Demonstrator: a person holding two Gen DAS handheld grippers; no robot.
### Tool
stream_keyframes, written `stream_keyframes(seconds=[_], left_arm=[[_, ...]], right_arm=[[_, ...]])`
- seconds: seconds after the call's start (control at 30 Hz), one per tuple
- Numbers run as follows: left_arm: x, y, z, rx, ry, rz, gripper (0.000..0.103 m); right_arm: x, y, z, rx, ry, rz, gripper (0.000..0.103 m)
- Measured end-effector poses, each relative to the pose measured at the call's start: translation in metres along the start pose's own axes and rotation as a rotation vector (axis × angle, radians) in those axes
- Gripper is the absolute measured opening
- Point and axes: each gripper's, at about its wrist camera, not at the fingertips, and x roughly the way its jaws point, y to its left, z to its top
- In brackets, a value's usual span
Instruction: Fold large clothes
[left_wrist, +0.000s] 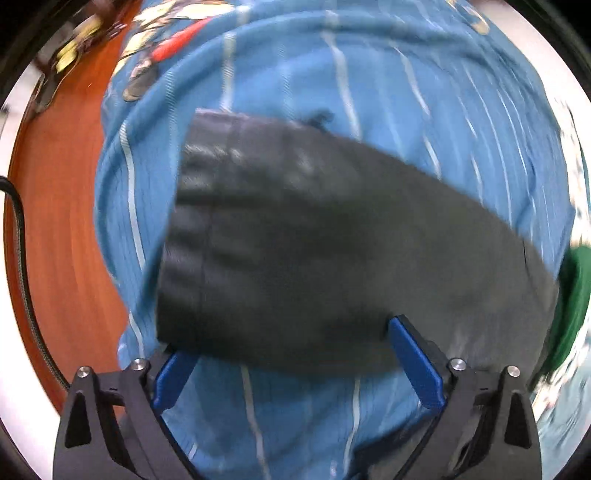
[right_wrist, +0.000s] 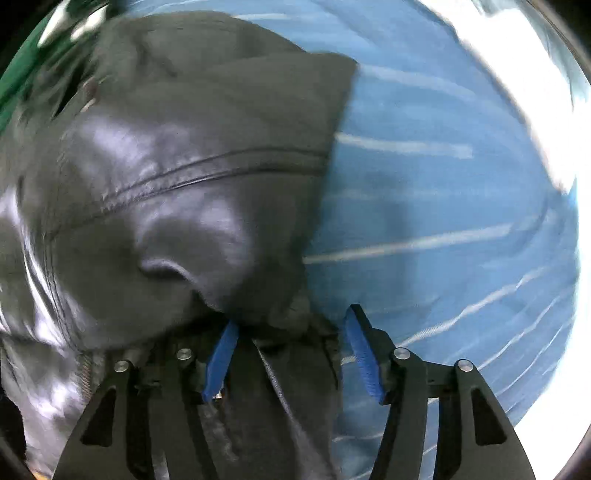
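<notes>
Black leather-look jacket (left_wrist: 332, 251) lies spread on a blue striped sheet (left_wrist: 280, 74), prob. a bed cover, w/ red-brown wood floor (left_wrist: 55, 221) showing at far left in the left wrist view. Both tools point down at it, which suits picking up an edge for a fold. Left tool (left_wrist: 291, 350) has its jaws spread wide, straddling the near edge of the jacket's ribbed-hem end; pads not pressing, nothing gripped yet, so likely lining up to pinch that hem. Right tool (right_wrist: 291, 350) is partly open over a bunched jacket edge (right_wrist: 258, 314); fabric sits between the blue pads (right_wrist: 221, 350), but the right pad stands clear of it, so I read it as not clamped. Green cloth (left_wrist: 572, 295) at the right rim is separate. Frames are blurred, so fine contact is uncertain.
</notes>
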Motion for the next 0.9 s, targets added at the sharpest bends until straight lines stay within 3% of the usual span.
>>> stream_keyframes(seconds=[0.07, 0.1, 0.13, 0.2, 0.23, 0.4, 0.43, 0.53, 0.67, 0.83, 0.9], left_arm=[[-0.003, 0.003, 0.019, -0.044, -0.076, 0.019, 0.078], [-0.008, 0.002, 0.028, -0.044, -0.118, 0.042, 0.064], [-0.014, -0.001, 0.035, -0.035, -0.154, 0.06, 0.043], [-0.031, -0.012, 0.051, 0.016, -0.231, 0.096, 0.018], [-0.043, -0.018, 0.062, 0.037, -0.252, 0.084, 0.015], [-0.089, -0.038, 0.089, 0.116, -0.378, -0.05, 0.014], [-0.089, -0.04, 0.096, 0.131, -0.381, -0.075, 0.014], [-0.066, -0.038, 0.118, 0.147, -0.33, -0.129, 0.014], [-0.025, -0.02, 0.115, 0.127, -0.218, -0.168, 0.019], [-0.017, -0.003, 0.112, 0.026, -0.192, -0.381, 0.044], [-0.012, -0.01, 0.113, 0.017, -0.194, -0.368, 0.044]], right_arm=[[-0.011, 0.008, -0.01, -0.042, -0.018, -0.018, 0.06], [-0.018, 0.014, -0.019, -0.078, -0.033, -0.032, 0.06], [-0.025, 0.019, -0.026, -0.1, -0.041, -0.024, 0.06], [-0.035, 0.026, -0.043, -0.116, -0.052, -0.001, 0.06], [-0.042, 0.016, -0.046, -0.118, -0.059, 0.008, 0.06], [-0.063, 0.072, -0.09, -0.174, -0.121, 0.118, 0.063], [-0.067, 0.066, -0.094, -0.188, -0.122, 0.128, 0.065], [-0.069, 0.105, -0.111, -0.257, -0.118, 0.16, 0.07], [-0.069, 0.162, -0.127, -0.29, -0.091, 0.205, 0.07], [-0.065, 0.196, -0.135, -0.269, -0.076, 0.218, 0.07], [-0.062, 0.216, -0.126, -0.259, -0.069, 0.233, 0.072]])
